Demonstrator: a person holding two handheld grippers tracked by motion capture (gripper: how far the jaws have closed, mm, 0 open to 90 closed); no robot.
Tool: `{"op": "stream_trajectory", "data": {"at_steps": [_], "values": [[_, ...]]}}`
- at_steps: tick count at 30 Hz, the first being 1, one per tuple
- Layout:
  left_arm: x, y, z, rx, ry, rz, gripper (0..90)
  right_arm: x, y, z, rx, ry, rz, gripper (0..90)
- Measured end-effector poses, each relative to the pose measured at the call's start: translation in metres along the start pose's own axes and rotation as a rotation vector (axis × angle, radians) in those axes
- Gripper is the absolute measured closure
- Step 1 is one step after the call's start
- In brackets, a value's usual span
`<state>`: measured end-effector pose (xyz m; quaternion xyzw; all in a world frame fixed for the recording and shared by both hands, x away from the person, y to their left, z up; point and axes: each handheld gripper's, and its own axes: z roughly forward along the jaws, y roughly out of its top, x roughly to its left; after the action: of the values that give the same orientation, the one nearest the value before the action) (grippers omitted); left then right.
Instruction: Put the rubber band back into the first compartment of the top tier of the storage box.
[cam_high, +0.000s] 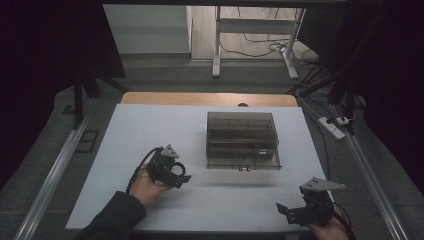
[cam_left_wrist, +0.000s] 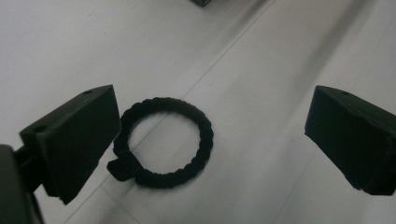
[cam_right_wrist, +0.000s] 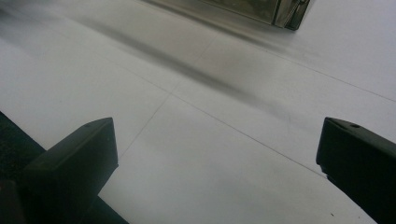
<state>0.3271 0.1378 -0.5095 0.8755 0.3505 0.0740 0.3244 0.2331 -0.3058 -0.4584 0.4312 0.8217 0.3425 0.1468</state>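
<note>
A black braided ring (cam_left_wrist: 163, 142) with a small knot lies flat on the white table (cam_high: 150, 130). My left gripper (cam_left_wrist: 212, 114) hovers over it, open. The ring sits between the jaws, close beside the left one, and nothing grips it. In the high view the left gripper (cam_high: 178, 172) is at the table's left-centre, held by a hand in a dark sleeve. My right gripper (cam_high: 288, 211) is near the front right edge of the table. It is open (cam_right_wrist: 219, 135) over bare white surface, with nothing between its jaws.
A smoky transparent box (cam_high: 242, 140) with a shut lid and inner compartments stands at the table's centre-right, its latch side facing me. Its corner (cam_right_wrist: 252, 7) shows ahead of the right gripper. The table's front edge (cam_right_wrist: 18, 135) lies just by the right gripper's left jaw.
</note>
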Motion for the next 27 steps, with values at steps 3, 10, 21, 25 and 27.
{"op": "stream_trajectory", "data": {"at_steps": [3, 10, 21, 25, 27], "values": [[0.001, -0.001, 0.005, 0.02, -0.001, 0.003, 5.4, 0.0, 0.0, 0.0, -0.001, 0.0, -0.002, 0.0], [-0.002, -0.004, 0.01, 0.053, -0.021, 0.02, 14.9, 0.001, 0.0, 0.0, 0.002, 0.001, -0.01, 0.0], [-0.003, -0.011, 0.017, 0.099, -0.007, 0.039, 27.2, 0.001, 0.0, 0.0, 0.002, 0.001, -0.014, 0.0], [-0.005, -0.011, 0.017, 0.103, 0.017, 0.054, 32.7, 0.002, 0.0, 0.0, 0.003, 0.002, -0.017, 0.0], [-0.005, -0.011, 0.015, 0.103, 0.017, 0.055, 37.5, 0.002, 0.0, 0.0, 0.004, 0.002, -0.019, 0.0]]}}
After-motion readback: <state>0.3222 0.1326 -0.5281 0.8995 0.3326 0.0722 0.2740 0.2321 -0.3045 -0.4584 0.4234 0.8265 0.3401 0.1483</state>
